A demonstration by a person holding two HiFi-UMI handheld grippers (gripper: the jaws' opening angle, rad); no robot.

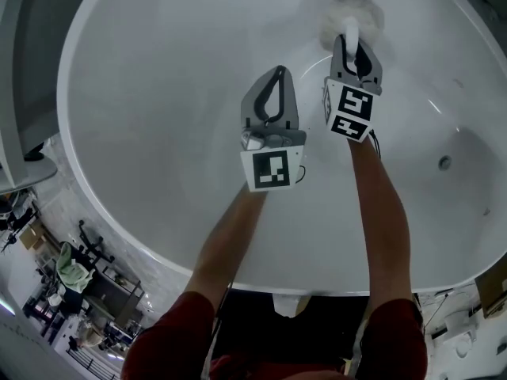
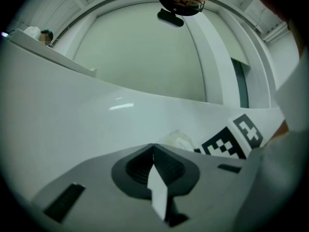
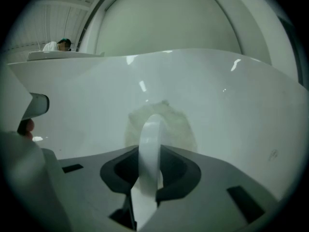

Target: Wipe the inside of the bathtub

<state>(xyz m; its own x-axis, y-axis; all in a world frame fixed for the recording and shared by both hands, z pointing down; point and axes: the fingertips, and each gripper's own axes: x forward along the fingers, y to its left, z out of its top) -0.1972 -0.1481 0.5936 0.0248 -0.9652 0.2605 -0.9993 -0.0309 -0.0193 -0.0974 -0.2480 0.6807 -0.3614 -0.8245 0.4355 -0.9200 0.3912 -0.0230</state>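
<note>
The white bathtub (image 1: 119, 212) fills the head view, and both grippers reach down inside it. My right gripper (image 1: 354, 54) is shut on the white handle (image 3: 150, 139) of a fluffy white scrubber (image 1: 352, 16). The scrubber's pad (image 3: 169, 122) presses against the far inner wall. My left gripper (image 1: 276, 76) hovers to the left of the right one, above the tub floor, shut with nothing between its jaws. In the left gripper view its jaws (image 2: 153, 146) meet, with the scrubber (image 2: 177, 140) and the right gripper's marker cube (image 2: 231, 141) just beyond.
A small round metal fitting (image 1: 445, 162) sits in the tub's right wall. Outside the rim at lower left are tiled floor and a cluttered area with chairs (image 1: 79, 267). A person (image 3: 58, 45) stands far behind the tub's edge.
</note>
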